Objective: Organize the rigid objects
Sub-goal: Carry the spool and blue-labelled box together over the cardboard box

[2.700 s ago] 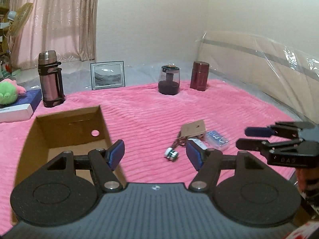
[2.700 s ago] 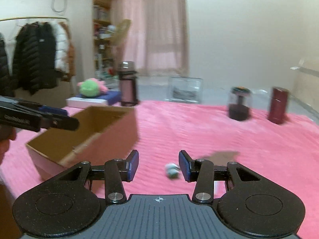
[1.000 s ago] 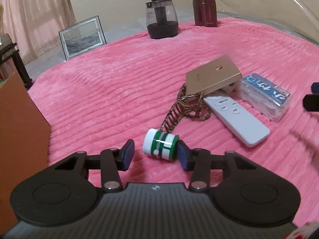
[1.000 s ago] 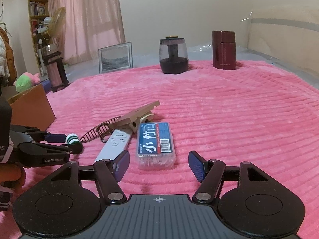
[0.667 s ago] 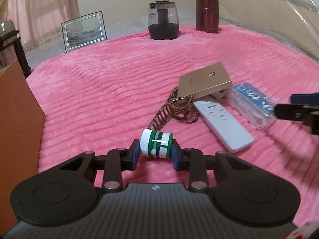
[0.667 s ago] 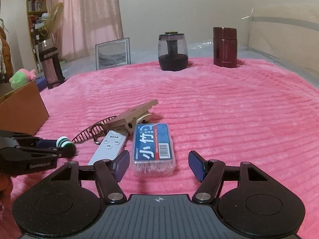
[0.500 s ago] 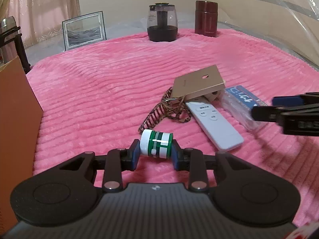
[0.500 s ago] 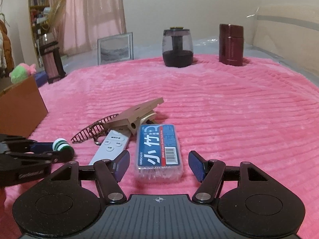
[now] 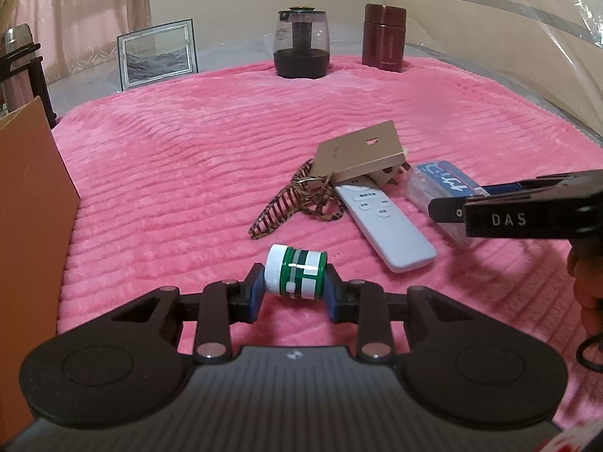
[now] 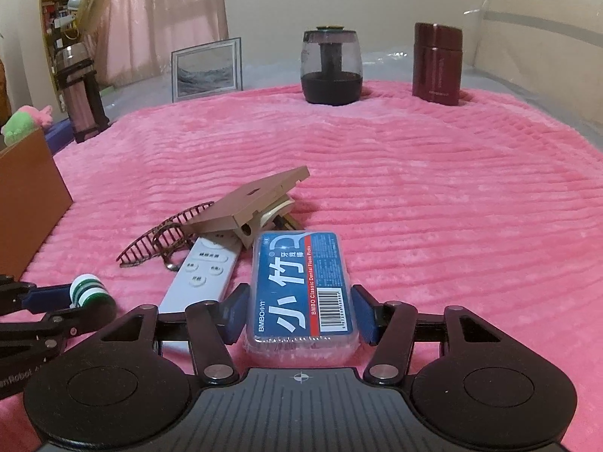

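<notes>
Pink ribbed blanket point(image 9: 211, 143) covers the bed in my left wrist view, with a picture frame point(image 9: 157, 56), a dark glass jar point(image 9: 301, 47) and a maroon canister point(image 9: 383, 37) along its far edge at twelve o'clock. My left hand-held gripper point(image 9: 294, 290) is clamped on a green-and-white bottle point(image 9: 296, 277), its blue pads pressing both ends. At one o'clock lie a hair claw point(image 9: 280, 209), a white remote point(image 9: 380, 226) and a tan card box point(image 9: 358, 156). A cardboard box point(image 9: 30, 196) stands at nine o'clock.

Through my right wrist view, the same blanket runs back to the wall. My right hand-held gripper point(image 10: 299, 314) has just been closing around the blue floss-pick case point(image 10: 299, 286); its pads sit just beside the case's sides, whether touching I cannot tell. At nine o'clock my other gripper shows with the bottle.
</notes>
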Demonstrator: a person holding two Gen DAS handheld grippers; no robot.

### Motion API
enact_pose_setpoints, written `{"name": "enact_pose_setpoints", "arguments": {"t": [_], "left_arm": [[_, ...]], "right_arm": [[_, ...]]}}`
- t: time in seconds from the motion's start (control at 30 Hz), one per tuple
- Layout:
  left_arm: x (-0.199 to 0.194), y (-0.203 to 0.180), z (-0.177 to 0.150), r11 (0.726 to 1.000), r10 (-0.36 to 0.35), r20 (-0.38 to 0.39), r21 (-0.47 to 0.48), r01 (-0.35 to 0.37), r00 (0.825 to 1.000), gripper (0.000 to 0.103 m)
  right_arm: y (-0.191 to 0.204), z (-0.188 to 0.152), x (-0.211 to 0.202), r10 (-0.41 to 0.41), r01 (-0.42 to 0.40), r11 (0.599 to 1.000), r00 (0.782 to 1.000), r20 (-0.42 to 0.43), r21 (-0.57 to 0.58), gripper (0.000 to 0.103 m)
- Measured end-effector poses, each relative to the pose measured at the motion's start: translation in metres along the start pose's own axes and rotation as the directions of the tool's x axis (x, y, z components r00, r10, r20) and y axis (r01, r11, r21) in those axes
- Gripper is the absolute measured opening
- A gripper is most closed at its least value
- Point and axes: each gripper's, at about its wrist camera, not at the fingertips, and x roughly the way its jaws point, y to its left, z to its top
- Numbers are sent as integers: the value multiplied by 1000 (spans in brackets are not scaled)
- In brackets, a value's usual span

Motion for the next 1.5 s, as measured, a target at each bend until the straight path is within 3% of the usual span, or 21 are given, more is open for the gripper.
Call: {"name": "enact_pose_setpoints", "arguments": {"t": [0.6,0.87,1.5], "left_arm": [[-90,-11,-35,997,-67,14,-25,67,998,27],[-137,-9,-44,997,-72,56,-20,73,996,27],[-209,21,-68,997,-34,110,-60,41,993,27]], "right_arm": [[13,-46,-119,59,-62,985,998,27,158,54],[37,-49,-162,95,-105,983,993,72,149,54],[96,-53,-191,186,-193,979,978,99,71,54]]}}
